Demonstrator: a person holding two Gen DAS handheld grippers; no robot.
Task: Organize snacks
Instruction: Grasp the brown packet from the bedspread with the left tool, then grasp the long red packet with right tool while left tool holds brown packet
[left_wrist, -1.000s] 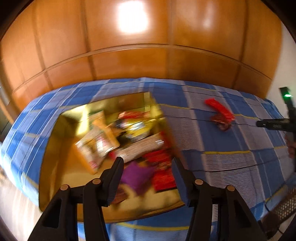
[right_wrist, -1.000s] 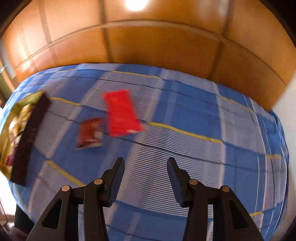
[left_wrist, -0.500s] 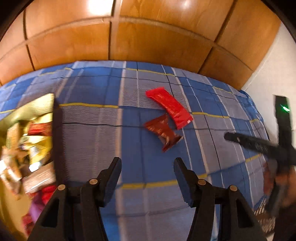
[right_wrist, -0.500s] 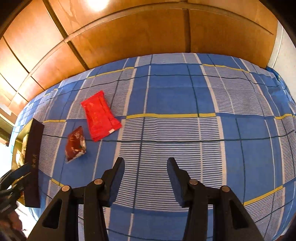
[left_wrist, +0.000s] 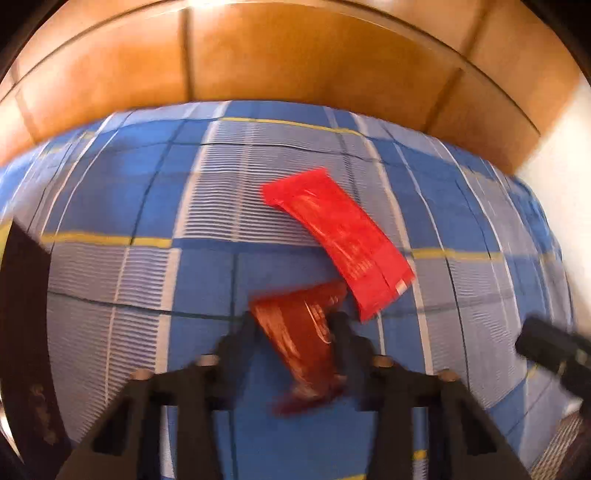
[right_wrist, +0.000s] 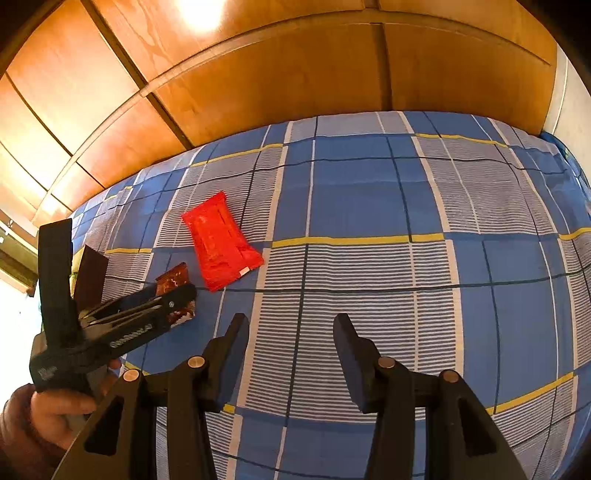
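A small dark-red snack packet (left_wrist: 299, 339) lies on the blue checked cloth (left_wrist: 207, 273), between the fingers of my left gripper (left_wrist: 293, 325), which is open around it. The view is blurred, so contact is unclear. A bright red flat packet (left_wrist: 340, 236) lies just beyond it. In the right wrist view the left gripper (right_wrist: 177, 295) is over the dark packet (right_wrist: 173, 277), with the red packet (right_wrist: 221, 243) to its right. My right gripper (right_wrist: 290, 328) is open and empty over bare cloth.
The dark side of the snack box (left_wrist: 22, 332) shows at the left edge, also in the right wrist view (right_wrist: 90, 273). Wooden wardrobe panels (right_wrist: 295, 74) stand behind the bed. The other gripper's tip (left_wrist: 550, 350) enters at the right.
My left gripper swung from the gold box of snacks rightward and down onto the dark-red packet. My right gripper stayed open and shifted only slightly.
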